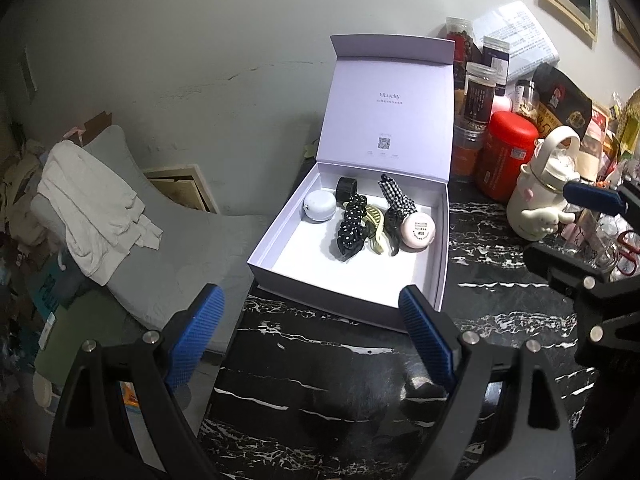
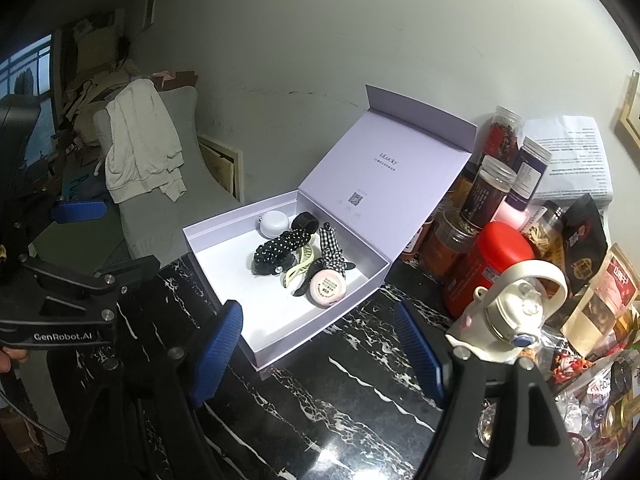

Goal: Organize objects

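Left gripper (image 1: 310, 322): jaws wide apart, nothing between them; just short of the box's near wall.
Right gripper (image 2: 318, 346): jaws wide apart, empty; at the box's near corner.
Box (image 1: 344, 300): lid upright, on the black marble table (image 1: 320, 380).
Contents: polka-dot hair clip (image 1: 351, 226), pink round compact (image 1: 418, 230), grouped toward the far side, ahead of both grippers.

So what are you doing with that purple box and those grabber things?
A person is tidying small things into the open lilac box on the black marble table. Hair clips, a checked bow and two little round cases already lie inside. Both the left gripper and the right gripper are open and empty, held in front of the box. Its lid is up.
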